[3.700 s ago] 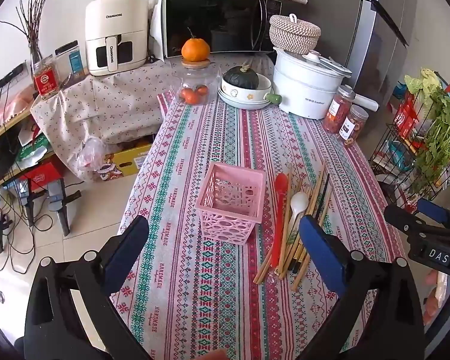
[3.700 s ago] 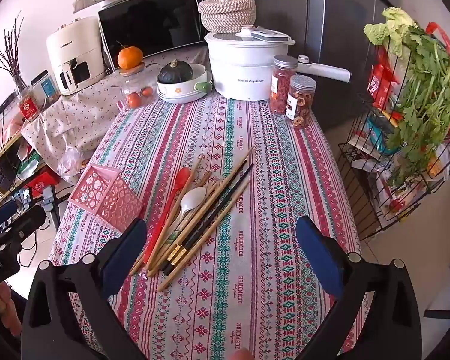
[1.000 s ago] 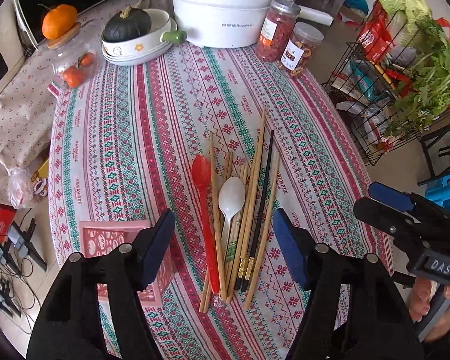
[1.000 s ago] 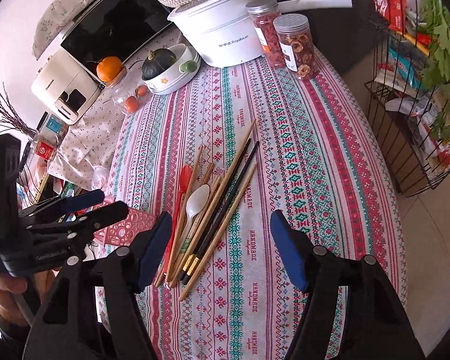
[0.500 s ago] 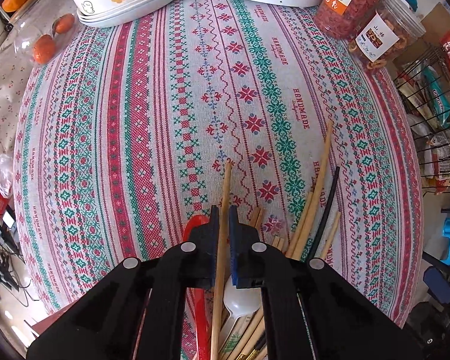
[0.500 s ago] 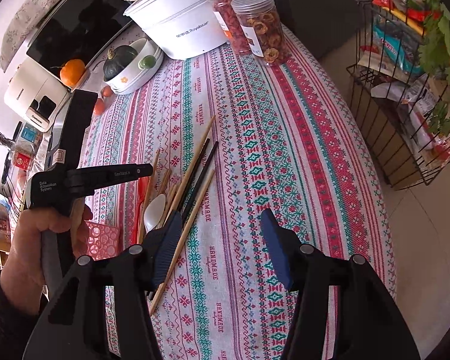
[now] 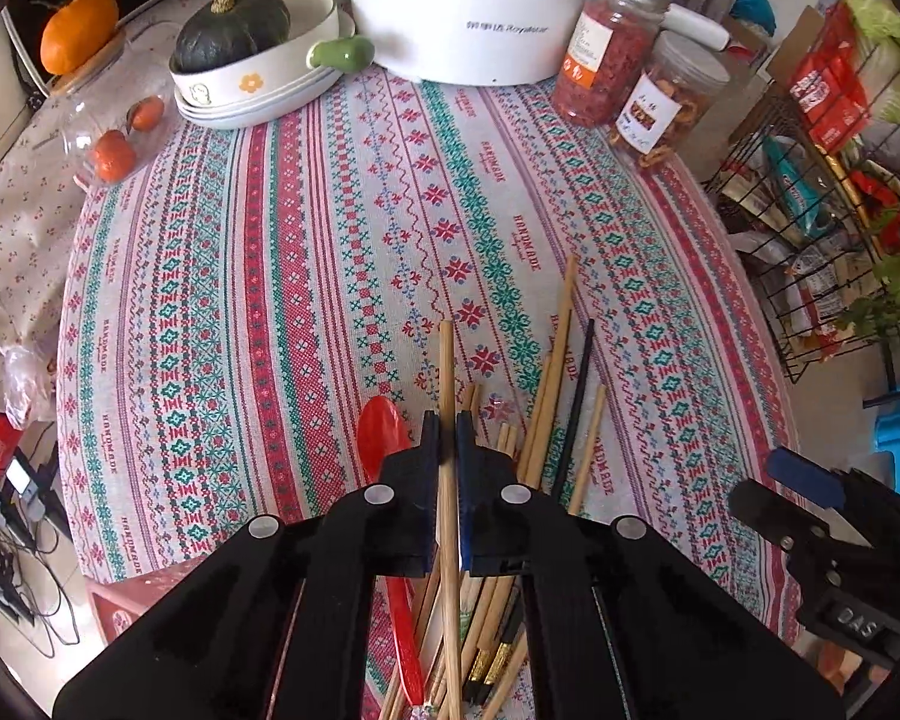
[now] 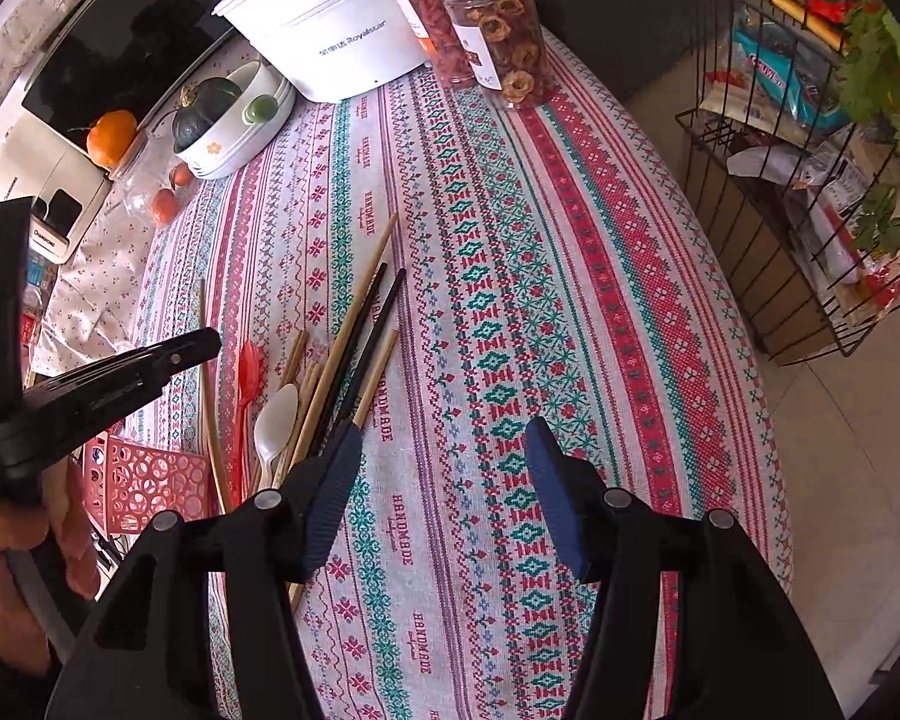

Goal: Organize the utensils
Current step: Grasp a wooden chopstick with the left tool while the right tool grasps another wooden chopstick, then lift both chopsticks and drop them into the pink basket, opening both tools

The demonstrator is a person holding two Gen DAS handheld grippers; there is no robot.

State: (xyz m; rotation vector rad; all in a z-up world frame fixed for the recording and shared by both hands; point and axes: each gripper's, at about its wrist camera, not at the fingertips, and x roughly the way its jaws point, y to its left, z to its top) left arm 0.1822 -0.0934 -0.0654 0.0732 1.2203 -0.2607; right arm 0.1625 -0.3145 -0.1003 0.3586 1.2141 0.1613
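Observation:
My left gripper (image 7: 447, 423) is shut on a single wooden chopstick (image 7: 446, 360), whose tip points away from me above the striped tablecloth (image 7: 306, 276). Under it lies the pile of utensils: a red spoon (image 7: 381, 429), a white spoon (image 8: 277, 420), several wooden chopsticks (image 7: 555, 360) and black chopsticks (image 8: 378, 324). The pink basket (image 8: 144, 483) stands at the near left of the pile. My right gripper (image 8: 443, 429) hangs open over bare cloth just right of the pile, with nothing between its fingers. In the right wrist view, the left gripper (image 8: 150, 360) and the hand holding it fill the left edge.
At the far end of the table stand a white pot (image 7: 474, 6), two jars (image 7: 648, 72), a bowl with a green squash (image 7: 252, 60) and a glass jar with tangerines (image 7: 114, 132). A wire rack (image 8: 810, 150) of groceries is off the right edge.
The left gripper went from open above the pile to shut on one wooden chopstick, then drew back up with it. The right gripper sank closer to the cloth beside the pile.

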